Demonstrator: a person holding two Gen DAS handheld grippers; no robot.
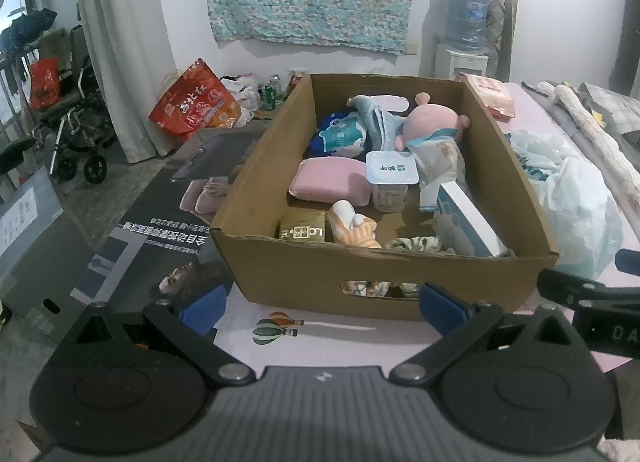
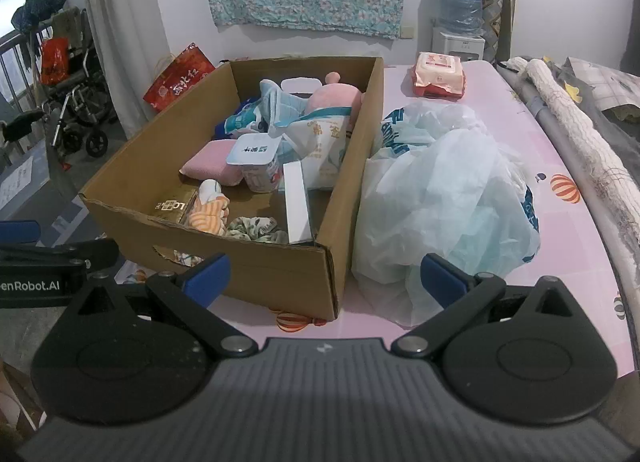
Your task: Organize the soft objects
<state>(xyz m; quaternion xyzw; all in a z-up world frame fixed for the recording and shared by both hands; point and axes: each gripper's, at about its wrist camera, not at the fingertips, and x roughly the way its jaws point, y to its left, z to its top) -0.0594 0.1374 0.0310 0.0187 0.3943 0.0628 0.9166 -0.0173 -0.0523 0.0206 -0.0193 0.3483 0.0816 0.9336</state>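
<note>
In the left wrist view the left gripper [image 1: 322, 308] hangs wide open and empty before the cardboard box [image 1: 384, 274], where the pink plush toy [image 1: 430, 124] lies at the far side (soft and light, best pinched at its round head). In the right wrist view the right gripper [image 2: 324, 276] is also wide open and empty, with the crumpled plastic bag [image 2: 444, 198], thin and slippery, touching the box on the right, on the pink sheet [image 2: 560, 230] in a cluttered room.

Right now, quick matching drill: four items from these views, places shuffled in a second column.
Items:
1. pink sponge
2. wet wipes pack
3. crumpled plastic bag
4. floral scrunchie

Places:
A. on the table, touching the cardboard box's right wall
B. inside the box, near front wall
C. far end of the table, outside the box
D. inside the box, left side

Pairs: 1-D, 2-C, 3-A, 4-B
</note>
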